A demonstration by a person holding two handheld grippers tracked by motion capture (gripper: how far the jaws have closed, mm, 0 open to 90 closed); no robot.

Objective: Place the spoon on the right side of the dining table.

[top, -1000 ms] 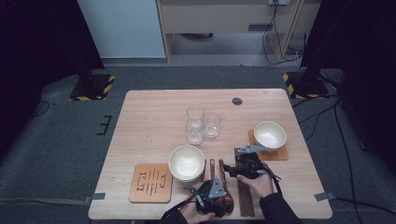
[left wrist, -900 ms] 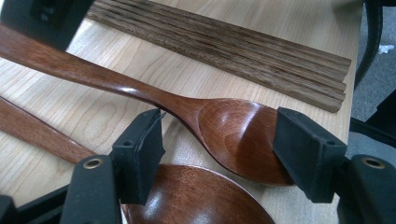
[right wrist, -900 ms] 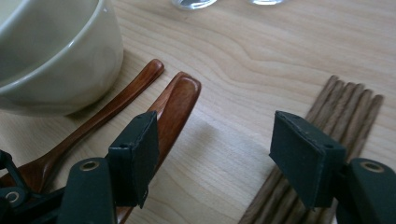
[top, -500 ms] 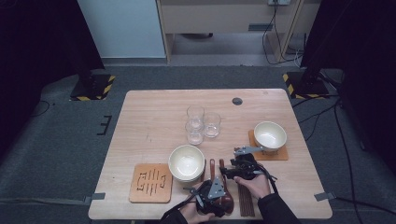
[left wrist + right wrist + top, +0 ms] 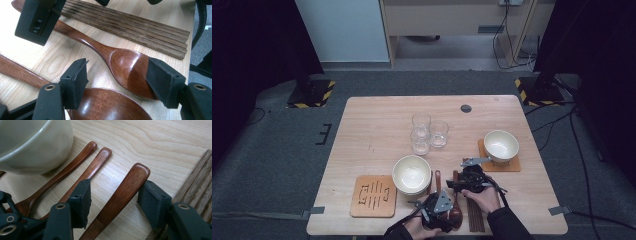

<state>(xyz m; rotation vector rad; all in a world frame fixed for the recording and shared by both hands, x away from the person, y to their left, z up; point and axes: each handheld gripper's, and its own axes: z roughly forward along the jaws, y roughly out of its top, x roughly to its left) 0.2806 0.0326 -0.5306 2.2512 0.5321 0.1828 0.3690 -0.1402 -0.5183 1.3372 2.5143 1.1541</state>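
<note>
A dark wooden spoon (image 5: 125, 67) lies on the table next to a bundle of chopsticks (image 5: 140, 27). My left gripper (image 5: 117, 77) is open and straddles its bowl: the right pad rests at the bowl's rim and the left pad stands apart. My right gripper (image 5: 116, 195) is open astride the same spoon's handle (image 5: 125, 187) near its tip. Its jaws have just been closing, and a gap still shows on the left side. From above, the left gripper (image 5: 451, 214) and right gripper (image 5: 457, 181) sit at the table's near edge.
Two more spoons (image 5: 82, 167) lie beside a cream bowl (image 5: 412, 173). A second bowl (image 5: 501, 145) sits on a coaster at the right, and a bare wooden coaster (image 5: 373, 196) lies near left. Three glasses (image 5: 427, 132) stand mid-table. Chopsticks (image 5: 475, 220) lie right of the spoon.
The right hand and its gripper have edged slightly left and nearer over the spoon handle. The left hand has stayed still.
</note>
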